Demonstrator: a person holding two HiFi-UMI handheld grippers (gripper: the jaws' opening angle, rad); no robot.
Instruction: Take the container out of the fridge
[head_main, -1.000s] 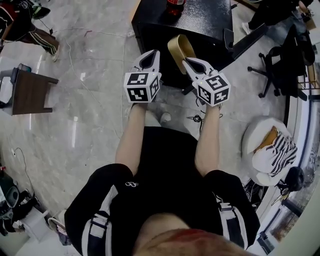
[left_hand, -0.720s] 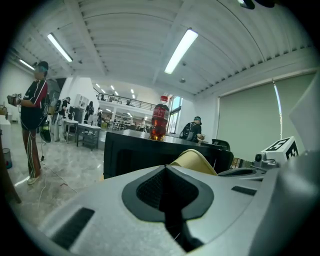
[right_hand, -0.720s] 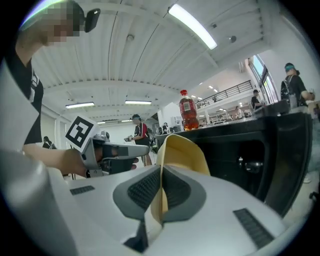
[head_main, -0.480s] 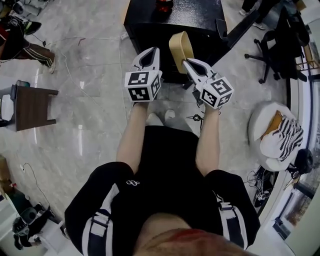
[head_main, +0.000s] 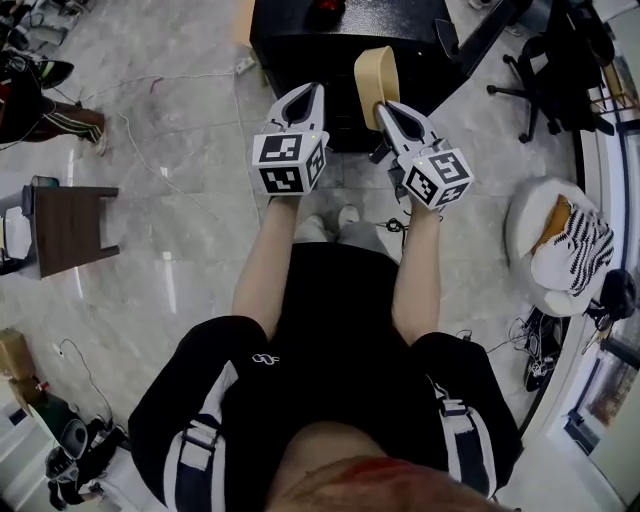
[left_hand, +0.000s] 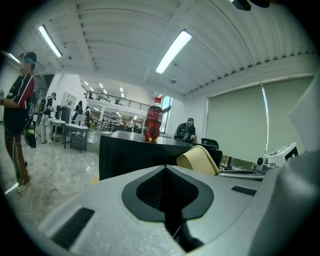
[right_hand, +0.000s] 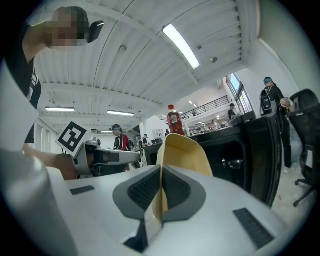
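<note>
In the head view my right gripper is shut on the rim of a tan, cup-like container, held up in front of the low black fridge. The right gripper view shows the container pinched edge-on between the pads of the right gripper. My left gripper is level with it on the left, shut with nothing in it. Its own view shows the left gripper with pads together and the container off to the right. A red bottle stands on the fridge top.
A small brown table stands on the marble floor at the left. To the right are an office chair and a white seat with striped cloth. Cables trail over the floor. Other people stand in the background.
Both grippers have shifted slightly up in the view, and the right one has carried the container a little to the right. The fridge now sits higher in the frame.
</note>
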